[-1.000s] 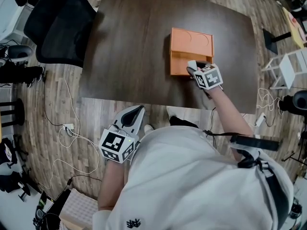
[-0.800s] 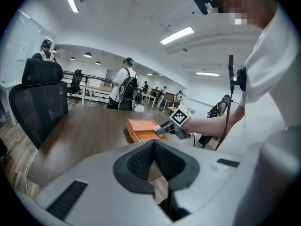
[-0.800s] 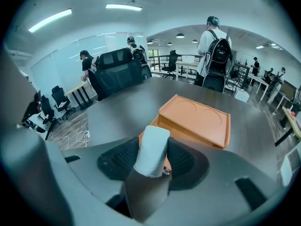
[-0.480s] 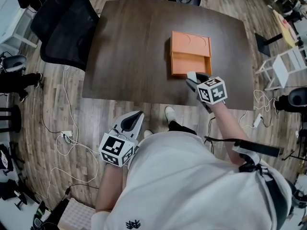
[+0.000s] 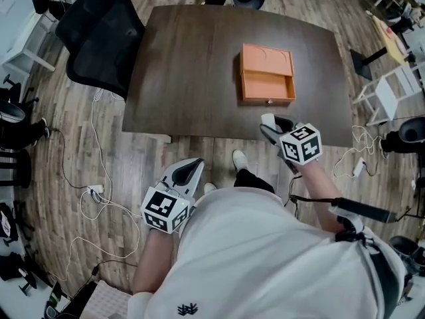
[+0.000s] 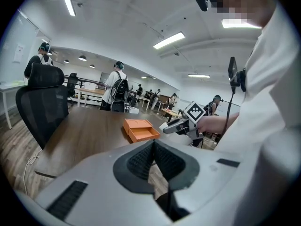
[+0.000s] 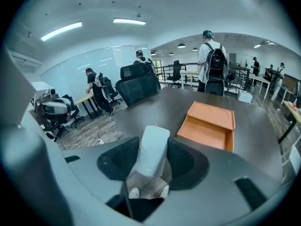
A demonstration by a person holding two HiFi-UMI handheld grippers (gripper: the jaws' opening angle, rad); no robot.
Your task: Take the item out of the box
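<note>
An orange box (image 5: 267,75) lies on the dark wooden table (image 5: 186,65) with its tray slid out toward me and empty. My right gripper (image 5: 273,126) hovers over the table's near edge, in front of the box, shut on a white oblong item (image 5: 267,119). In the right gripper view the white item (image 7: 153,149) stands between the pads, with the orange box (image 7: 209,124) beyond it. My left gripper (image 5: 188,170) hangs low beside my body, off the table, shut and holding nothing. The left gripper view shows the orange box (image 6: 140,129) far off.
A black office chair (image 5: 99,35) stands at the table's far left corner. Cables (image 5: 93,185) trail over the wooden floor on the left. A white stand (image 5: 398,85) is at the right. Several people stand in the background of the gripper views.
My right gripper has drawn back from the box's open tray toward the table's near edge, carrying the white item. The left gripper has stayed by my side.
</note>
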